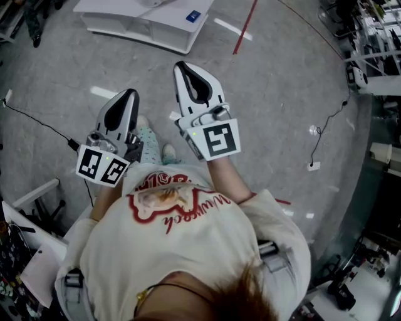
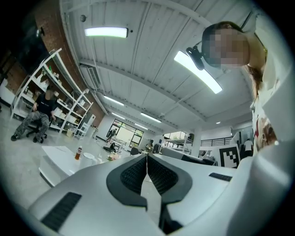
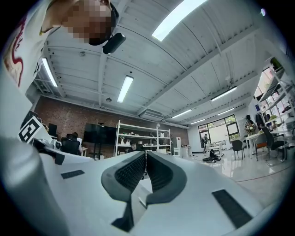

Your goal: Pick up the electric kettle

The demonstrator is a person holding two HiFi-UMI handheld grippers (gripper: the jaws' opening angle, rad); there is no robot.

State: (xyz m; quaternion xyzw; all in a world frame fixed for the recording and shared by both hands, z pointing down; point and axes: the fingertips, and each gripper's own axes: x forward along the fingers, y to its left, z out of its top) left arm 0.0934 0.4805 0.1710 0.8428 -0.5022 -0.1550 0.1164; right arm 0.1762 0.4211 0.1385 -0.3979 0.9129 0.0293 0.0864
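Plainly, no view is showing the kettle well enough to place it. The left claw (image 1: 131,93) and right claw (image 1: 182,65) are both sitting closed on nothing: in each gripper view the ribbed black pads (image 2: 136,173) are meeting at their tips with nothing between them. The person is holding both out from the chest, side by side and near each other, pointing away from the body over the grey floor (image 1: 282,81), about level. The right claw is reaching a little further out than the left. Their cubes (image 1: 219,139) are facing the head camera, showing black-and-white square patterns. Red script is running across the white shirt (image 1: 188,232), too warped to read. Further off, a low white counter (image 1: 135,28) is carrying a blue card (image 1: 193,16) whose print is too small to read.
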